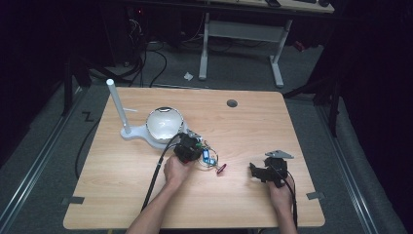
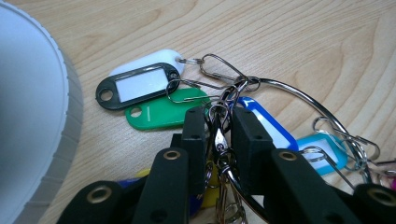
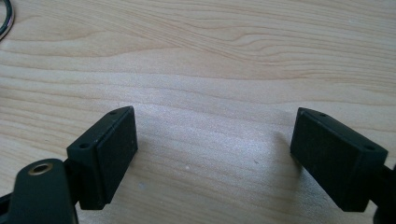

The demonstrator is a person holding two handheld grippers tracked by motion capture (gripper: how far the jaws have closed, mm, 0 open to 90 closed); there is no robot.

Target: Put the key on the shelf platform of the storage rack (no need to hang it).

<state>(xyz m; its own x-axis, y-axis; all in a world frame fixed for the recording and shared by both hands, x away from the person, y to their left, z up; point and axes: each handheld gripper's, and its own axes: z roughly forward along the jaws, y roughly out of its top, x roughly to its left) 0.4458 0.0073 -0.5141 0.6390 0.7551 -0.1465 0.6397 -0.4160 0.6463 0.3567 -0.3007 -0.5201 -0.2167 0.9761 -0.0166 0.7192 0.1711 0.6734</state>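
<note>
A bunch of plastic key tags (image 1: 207, 157) hangs on a large wire ring (image 2: 303, 100) in the middle of the table. In the left gripper view I see a black-rimmed tag (image 2: 137, 86), a green tag (image 2: 163, 112), a blue tag (image 2: 266, 123) and a light blue tag (image 2: 322, 149). My left gripper (image 2: 219, 135) is shut on a metal clasp (image 2: 218, 140) of that ring, right beside the white bowl (image 1: 164, 124). A magenta tag (image 1: 221, 169) lies apart on the table. My right gripper (image 3: 215, 149) stands open over bare wood, to the right of the tags (image 1: 258, 171).
The white bowl sits on a white base with an upright white post (image 1: 117, 105) at the table's left middle; its ribbed rim (image 2: 65, 116) is close to my left jaws. A round cable hole (image 1: 232, 103) lies at the back. A desk frame (image 1: 243, 34) stands beyond the table.
</note>
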